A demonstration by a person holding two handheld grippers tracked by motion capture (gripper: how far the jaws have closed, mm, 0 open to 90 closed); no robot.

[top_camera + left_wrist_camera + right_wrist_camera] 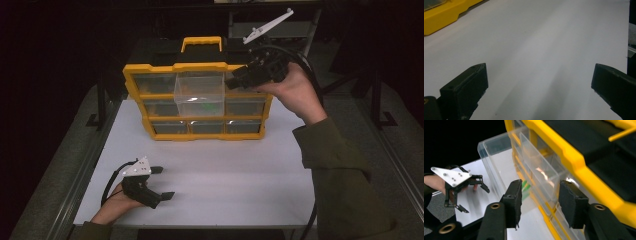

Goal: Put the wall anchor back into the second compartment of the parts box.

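High view: a yellow plastic organiser cabinet with rows of clear drawers (150,82) stands upright at the far end of the white desk (225,175); its yellow carry handle (201,42) tops a dark lid that fades into the dim background; one clear plastic drawer (199,95) in the top middle slot juts out toward the person, with something green inside too small to identify; the right gripper (234,80), held in the right hand (295,90), sits at the drawer's right side, and whether it touches the drawer cannot be told here; the left gripper (162,182) rests low on the near left of the desk, jaws spread apart and empty.

Left gripper view: the two black jaws stand wide apart over bare desk (536,50); a corner of the yellow cabinet (441,17) is cut off at the upper left.

Right gripper view: the jaws are parted, released, grasping nothing, with the pulled-out drawer (499,165) beyond them; green contents (524,187) show half hidden behind the left jaw; the left gripper (472,195) appears farther off, blurred.
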